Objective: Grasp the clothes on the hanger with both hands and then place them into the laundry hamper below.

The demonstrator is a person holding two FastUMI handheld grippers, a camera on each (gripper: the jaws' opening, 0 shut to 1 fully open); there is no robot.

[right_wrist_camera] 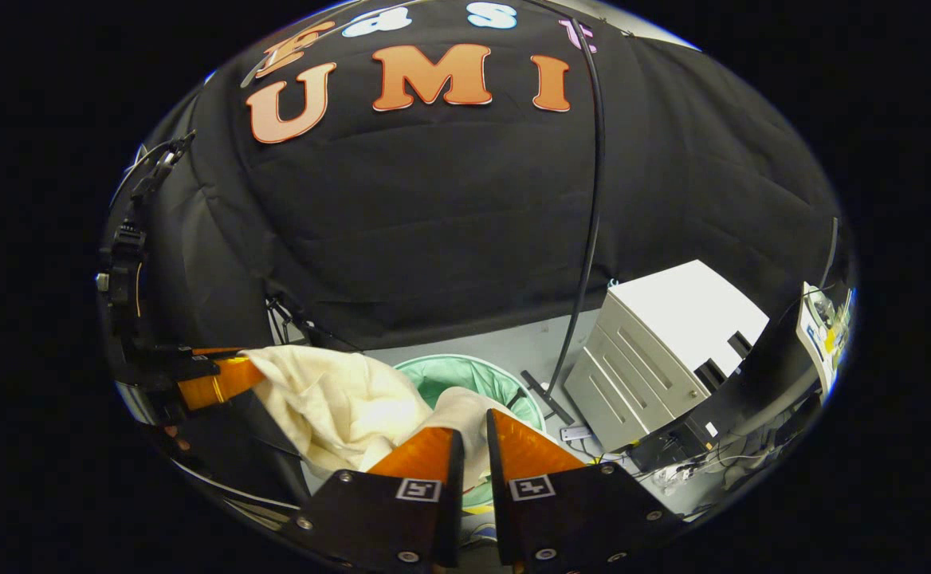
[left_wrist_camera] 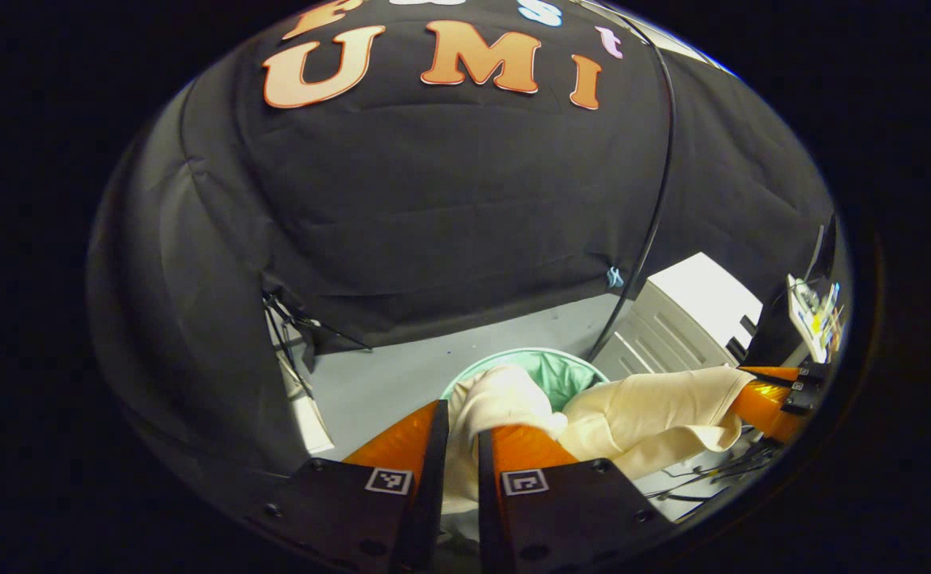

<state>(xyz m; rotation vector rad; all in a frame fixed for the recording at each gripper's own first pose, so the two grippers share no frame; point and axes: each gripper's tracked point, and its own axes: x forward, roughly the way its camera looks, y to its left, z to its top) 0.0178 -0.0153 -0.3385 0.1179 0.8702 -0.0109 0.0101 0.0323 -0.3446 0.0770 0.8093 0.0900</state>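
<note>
A cream garment (left_wrist_camera: 641,414) hangs stretched between both grippers, above a round hamper with a green liner (left_wrist_camera: 557,375) on the floor. In the left gripper view my left gripper (left_wrist_camera: 463,434) is shut on one bunched end of the cloth, and the right gripper (left_wrist_camera: 768,395) holds the other end at the far right. In the right gripper view my right gripper (right_wrist_camera: 469,442) is shut on the garment (right_wrist_camera: 338,406), whose far end runs to the left gripper (right_wrist_camera: 218,379) at the left. The hamper (right_wrist_camera: 473,375) lies just below and behind the cloth.
A white drawer cabinet (right_wrist_camera: 657,351) stands right of the hamper on the grey floor. A black cable (right_wrist_camera: 585,239) hangs down the wall to the floor beside it. Loose cables and a stand's legs (left_wrist_camera: 290,319) sit at the edges.
</note>
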